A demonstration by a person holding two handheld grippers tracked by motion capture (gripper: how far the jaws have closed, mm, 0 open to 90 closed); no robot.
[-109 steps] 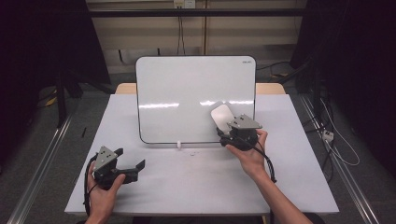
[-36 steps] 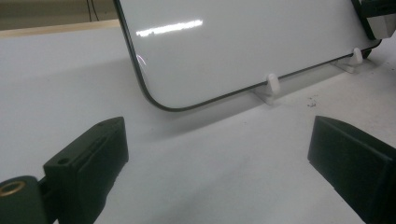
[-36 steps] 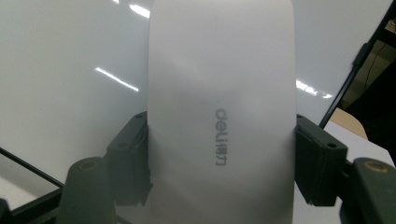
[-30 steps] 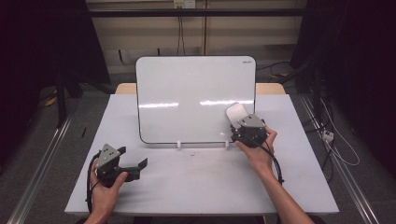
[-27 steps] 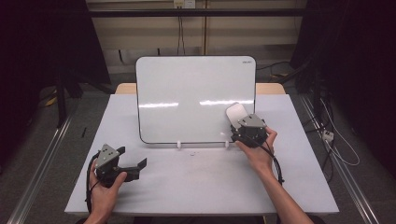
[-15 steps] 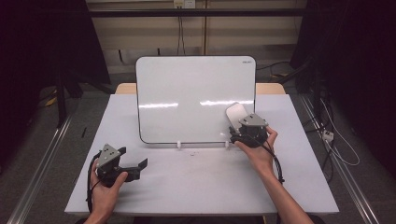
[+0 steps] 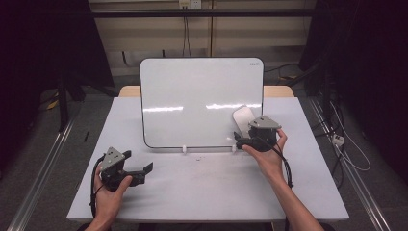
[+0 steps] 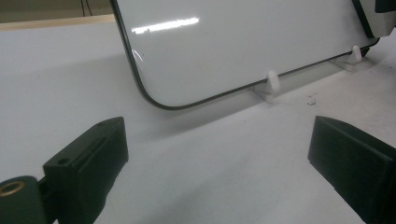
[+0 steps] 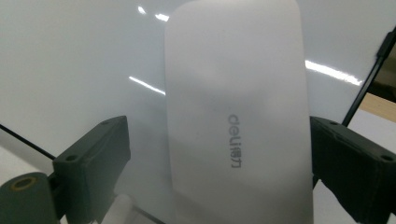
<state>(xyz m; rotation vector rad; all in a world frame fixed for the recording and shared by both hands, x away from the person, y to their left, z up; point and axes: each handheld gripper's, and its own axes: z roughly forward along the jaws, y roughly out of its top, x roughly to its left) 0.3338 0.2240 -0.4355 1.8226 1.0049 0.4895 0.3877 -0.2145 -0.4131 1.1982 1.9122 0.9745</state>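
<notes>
One white eraser, "deli" printed, against one whiteboard at 4 o'clock; right gripper fingers just opened, flanking it unpressed. Left gripper fingers wide, empty, over worktop.

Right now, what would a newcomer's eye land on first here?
The glossy white whiteboard standing on clips at the back of the white table. Next, the pale grey rounded eraser lying against its lower right corner, between the right tool's just-opened jaws, a gap on the left side. The left tool rests open at front left.
</notes>
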